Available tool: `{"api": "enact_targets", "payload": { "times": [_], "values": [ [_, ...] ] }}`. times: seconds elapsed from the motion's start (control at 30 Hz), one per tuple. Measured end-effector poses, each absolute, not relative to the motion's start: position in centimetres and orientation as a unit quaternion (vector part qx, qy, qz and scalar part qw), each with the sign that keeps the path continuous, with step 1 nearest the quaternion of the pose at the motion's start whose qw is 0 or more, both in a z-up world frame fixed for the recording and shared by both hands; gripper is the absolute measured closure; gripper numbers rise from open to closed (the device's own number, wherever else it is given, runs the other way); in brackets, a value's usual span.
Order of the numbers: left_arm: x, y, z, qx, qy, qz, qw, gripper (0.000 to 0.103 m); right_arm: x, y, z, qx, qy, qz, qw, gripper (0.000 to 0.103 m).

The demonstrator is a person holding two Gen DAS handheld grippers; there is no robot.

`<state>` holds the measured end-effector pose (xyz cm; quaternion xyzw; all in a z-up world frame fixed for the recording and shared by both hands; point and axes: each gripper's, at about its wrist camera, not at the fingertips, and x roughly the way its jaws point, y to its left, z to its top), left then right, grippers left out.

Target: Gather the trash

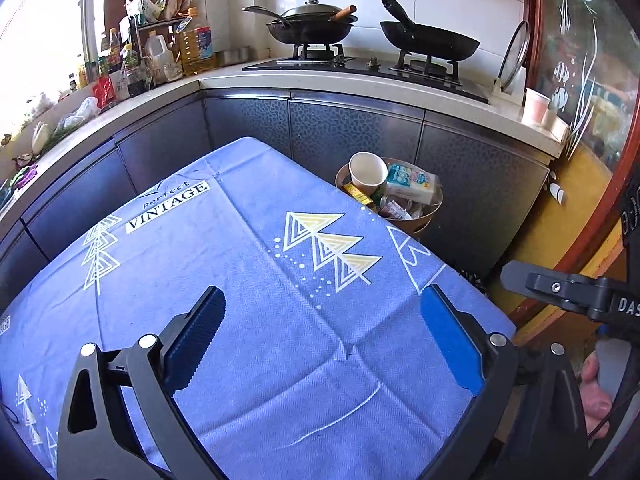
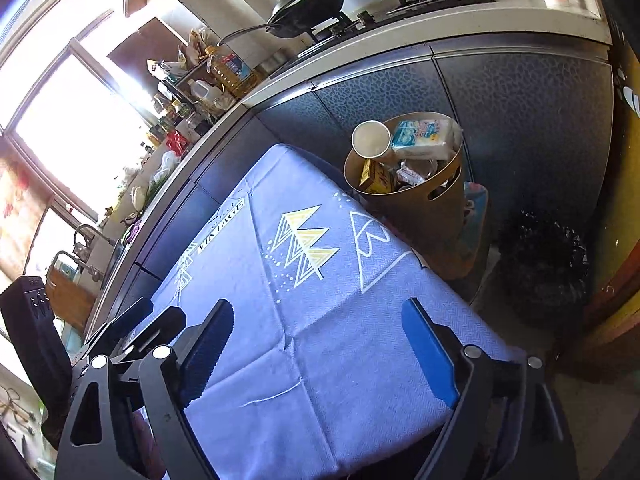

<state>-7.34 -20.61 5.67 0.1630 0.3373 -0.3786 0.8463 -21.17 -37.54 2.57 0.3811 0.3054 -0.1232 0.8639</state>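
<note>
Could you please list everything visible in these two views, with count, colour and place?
tablecloth: one, blue with white and yellow tree prints, covering the table
bin: one, tan, on the floor past the table's far corner
paper cup: one, white, in the bin
tissue pack: one, white and blue, in the bin
yellow box: one, in the bin
woks: two, black, on the stove
oil bottle: one, yellow, on the counter corner
black bag: one, on the floor, right of the bin
left tongs: open, empty, over the tablecloth
right tongs: open, empty, over the tablecloth
</note>
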Motion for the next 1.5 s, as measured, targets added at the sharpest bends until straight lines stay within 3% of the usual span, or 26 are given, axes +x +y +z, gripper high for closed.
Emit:
{"api": "enact_targets", "payload": {
  "times": [1.5],
  "values": [
    [-8.7,-20.5,6.6,0.200,0.325,-0.325,0.865,0.006,-21.1,-38.4,2.0,0.398,0.313,-0.123,0.853,0.016]
  ]
}}
